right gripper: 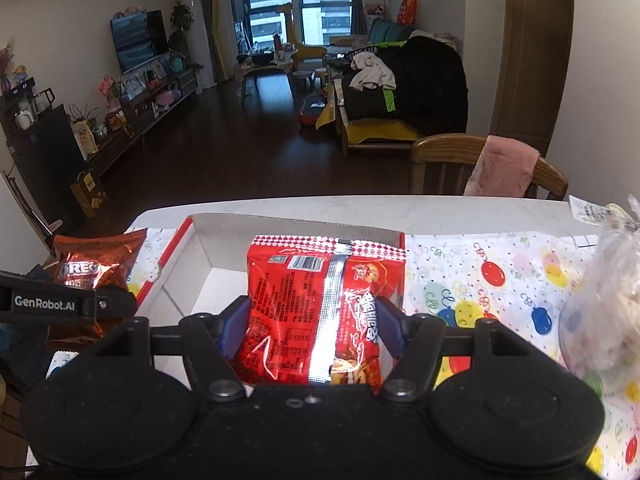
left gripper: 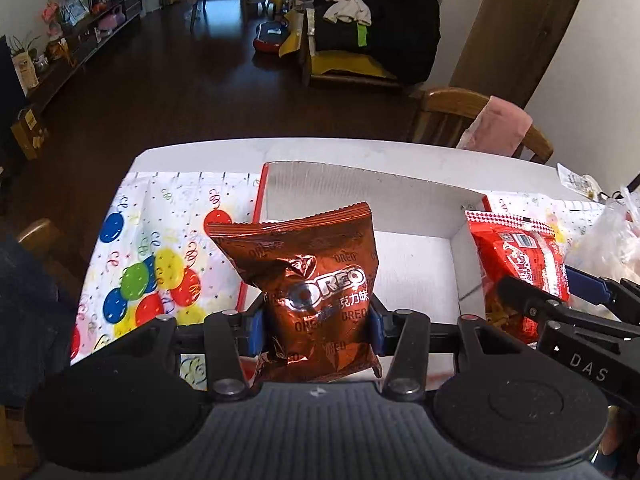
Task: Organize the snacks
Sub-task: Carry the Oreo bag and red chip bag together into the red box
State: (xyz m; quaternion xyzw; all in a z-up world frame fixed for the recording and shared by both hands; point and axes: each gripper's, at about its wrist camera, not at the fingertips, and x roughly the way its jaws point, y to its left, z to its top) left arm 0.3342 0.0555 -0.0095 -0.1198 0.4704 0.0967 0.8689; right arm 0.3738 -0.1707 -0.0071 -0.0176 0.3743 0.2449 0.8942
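My left gripper is shut on a brown Oreo bag, held upright over the left part of an open white box with red edges. My right gripper is shut on a red snack bag, held over the same box. The red bag and the right gripper show at the right of the left wrist view. The Oreo bag and the left gripper show at the left of the right wrist view.
The box lies on a balloon-print cloth on a white table. A clear plastic bag of snacks sits at the right. A wooden chair with a pink cloth stands behind the table.
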